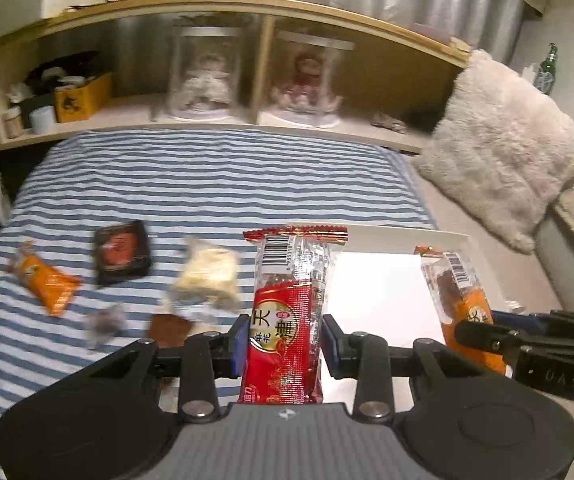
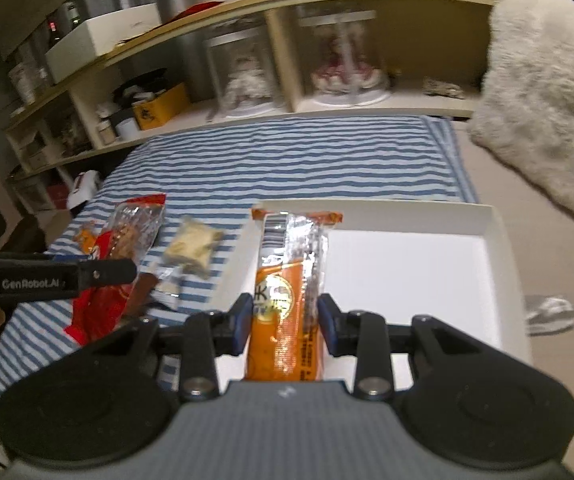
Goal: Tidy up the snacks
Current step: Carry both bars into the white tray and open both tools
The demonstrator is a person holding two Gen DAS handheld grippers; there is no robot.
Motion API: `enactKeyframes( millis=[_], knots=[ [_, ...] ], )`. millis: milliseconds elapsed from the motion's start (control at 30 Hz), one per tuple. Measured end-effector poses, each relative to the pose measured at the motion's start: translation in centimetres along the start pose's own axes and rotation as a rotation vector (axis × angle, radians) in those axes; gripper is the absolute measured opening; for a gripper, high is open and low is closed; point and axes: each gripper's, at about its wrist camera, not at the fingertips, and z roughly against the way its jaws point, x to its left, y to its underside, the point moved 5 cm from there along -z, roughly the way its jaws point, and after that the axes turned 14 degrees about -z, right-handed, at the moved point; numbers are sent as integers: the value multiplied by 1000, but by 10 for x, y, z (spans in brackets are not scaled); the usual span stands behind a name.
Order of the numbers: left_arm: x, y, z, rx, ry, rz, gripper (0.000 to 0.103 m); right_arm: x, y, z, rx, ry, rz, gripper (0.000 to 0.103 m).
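My left gripper (image 1: 283,346) clamped on red snack pack (image 1: 287,320) reading 天津, my right gripper (image 2: 285,320) clamped on orange snack pack (image 2: 287,304) above white box (image 2: 499,240), "GenRobot.AI" readable only in right view at 9 o'clock, black packet (image 1: 123,250) on bed (image 1: 215,176) only in left view at 10 o'clock.

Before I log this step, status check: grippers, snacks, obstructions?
Left gripper shut on red snack pack. Right gripper shut on orange snack pack. White box open, unobstructed.

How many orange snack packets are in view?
2. One is held in the right gripper over the white tray: orange packet. Another lies far left on the striped bed: second orange packet.
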Motion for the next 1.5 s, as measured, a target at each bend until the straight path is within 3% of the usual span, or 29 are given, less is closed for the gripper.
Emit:
enactKeyframes(
  millis=[333, 500, 1000, 1100, 1233, 1300, 1500],
  knots=[
    [-87, -14, -56, 44, 109, -22, 39, -77, -4, 4, 1, 76, -49, 41],
    [-116, -15, -93, 95, 173, 28, 39, -111, -2, -5, 18, 98, -80, 41],
    [-149, -1, -166, 183, 331, 295, 40, -162, 2, -46, 73, 130, -112, 41],
    [-153, -2, -174, 186, 348, 301, 42, -167, 1, -48, 70, 126, -121, 42],
    [-155, -1, -178, 196, 386, 326, 59, -172, 2, -51, 86, 142, -121, 44],
    [-153, -1, -176, 191, 402, 327, 62, -174, 3, -48, 84, 135, -130, 48],
    [-148, 1, -166, 194, 369, 235, 63, -175, 9, -36, 84, 138, -140, 49]
  ],
)
